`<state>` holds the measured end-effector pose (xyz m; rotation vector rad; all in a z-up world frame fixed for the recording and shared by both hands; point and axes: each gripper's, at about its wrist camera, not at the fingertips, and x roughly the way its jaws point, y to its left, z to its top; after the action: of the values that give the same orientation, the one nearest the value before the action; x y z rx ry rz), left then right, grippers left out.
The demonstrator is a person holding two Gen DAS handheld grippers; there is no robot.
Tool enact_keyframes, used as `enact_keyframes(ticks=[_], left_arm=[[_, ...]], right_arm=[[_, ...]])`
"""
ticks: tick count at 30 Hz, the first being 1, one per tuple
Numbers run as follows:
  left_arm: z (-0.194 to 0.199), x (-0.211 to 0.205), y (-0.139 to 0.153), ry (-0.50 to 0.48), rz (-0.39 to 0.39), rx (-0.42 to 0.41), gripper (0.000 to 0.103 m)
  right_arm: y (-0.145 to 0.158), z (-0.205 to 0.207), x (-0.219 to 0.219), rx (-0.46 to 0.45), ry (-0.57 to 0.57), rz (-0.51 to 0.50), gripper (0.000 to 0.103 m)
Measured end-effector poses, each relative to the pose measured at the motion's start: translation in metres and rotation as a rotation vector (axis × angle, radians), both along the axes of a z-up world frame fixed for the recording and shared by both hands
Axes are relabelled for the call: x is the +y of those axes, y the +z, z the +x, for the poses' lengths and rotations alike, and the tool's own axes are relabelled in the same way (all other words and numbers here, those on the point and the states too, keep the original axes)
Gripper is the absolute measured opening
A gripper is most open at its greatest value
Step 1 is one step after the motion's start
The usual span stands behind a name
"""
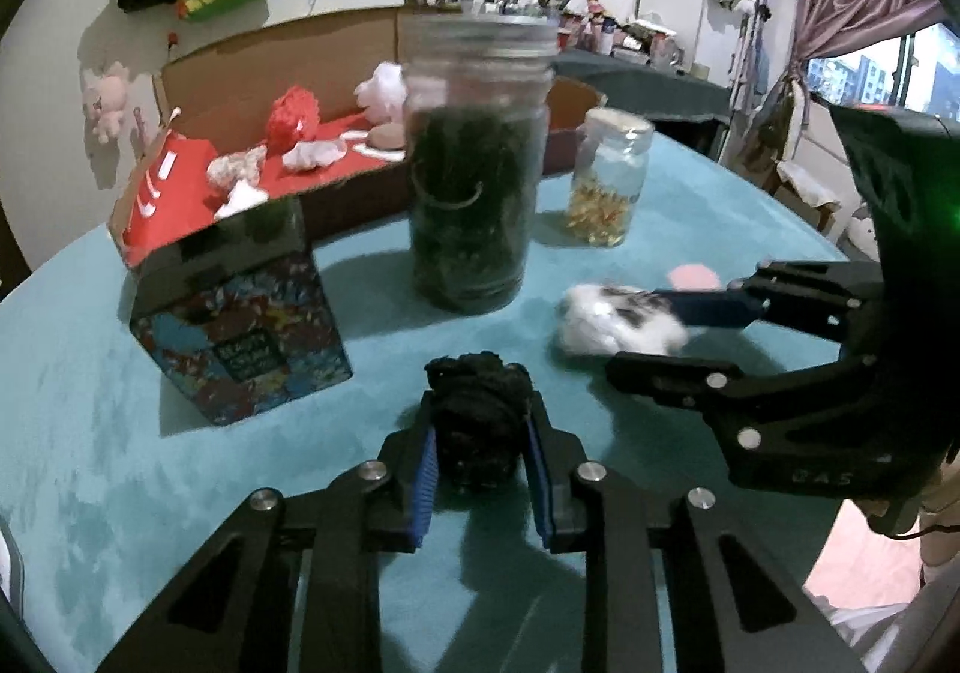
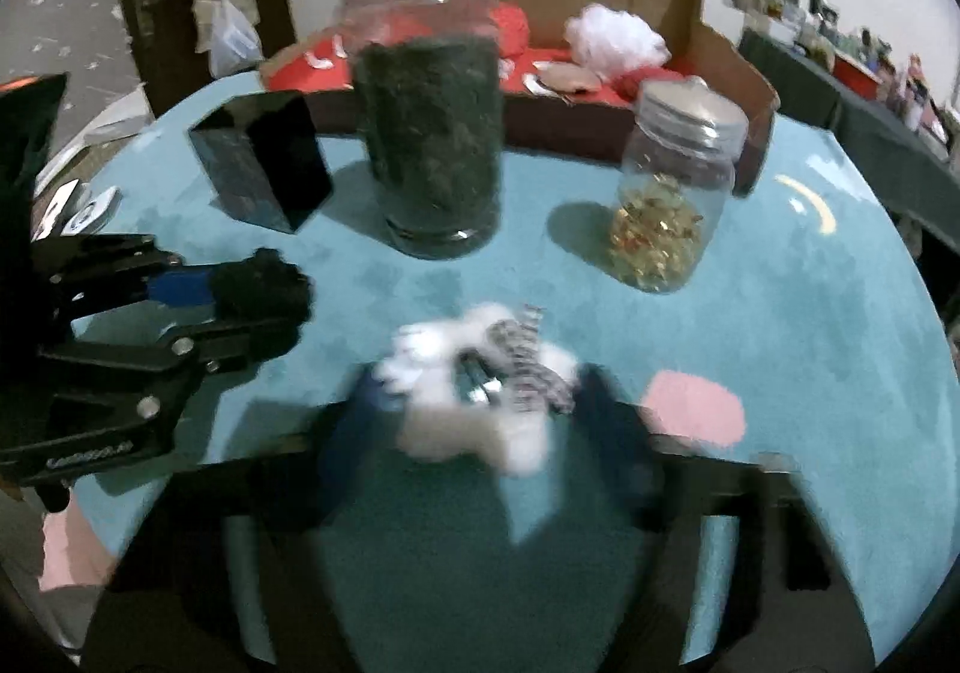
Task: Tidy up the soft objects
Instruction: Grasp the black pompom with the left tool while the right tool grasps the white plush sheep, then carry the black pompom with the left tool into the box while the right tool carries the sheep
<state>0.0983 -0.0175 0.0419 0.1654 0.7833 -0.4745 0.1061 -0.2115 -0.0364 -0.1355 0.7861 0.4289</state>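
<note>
My left gripper (image 1: pixel 480 433) is shut on a black fluffy soft object (image 1: pixel 477 421), held just above the teal table (image 1: pixel 180 463). It also shows in the right wrist view (image 2: pixel 264 286), at the left. My right gripper (image 2: pixel 480 409) is closed around a white fluffy soft object with a black-and-white patterned part (image 2: pixel 480 379); the view is blurred. The white object also shows in the left wrist view (image 1: pixel 618 316), between the right gripper's fingers (image 1: pixel 708 307). A cardboard box with a red lining (image 1: pixel 336 144) at the back holds several soft objects, red, white and pink.
A big glass jar of dark material (image 1: pixel 474 181) stands mid-table, a small jar with yellow contents (image 1: pixel 606 181) to its right. A colourful printed box (image 1: pixel 240 325) stands at the left. A pink patch (image 2: pixel 693 406) lies on the table near my right gripper.
</note>
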Motion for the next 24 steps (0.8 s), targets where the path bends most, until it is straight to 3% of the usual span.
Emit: enact_keyframes(ticks=[2,24], left_arm=[[-0.001,-0.002,0.003,-0.006,-0.006,-0.006,0.027],[-0.002,0.018,0.033,0.052,-0.025,-0.046,0.027]], right_arm=[[0.002,-0.004,-0.001,-0.014,0.011,0.015,0.038],[0.039,-0.013,-0.031,-0.109,-0.05,0.073,0.038]])
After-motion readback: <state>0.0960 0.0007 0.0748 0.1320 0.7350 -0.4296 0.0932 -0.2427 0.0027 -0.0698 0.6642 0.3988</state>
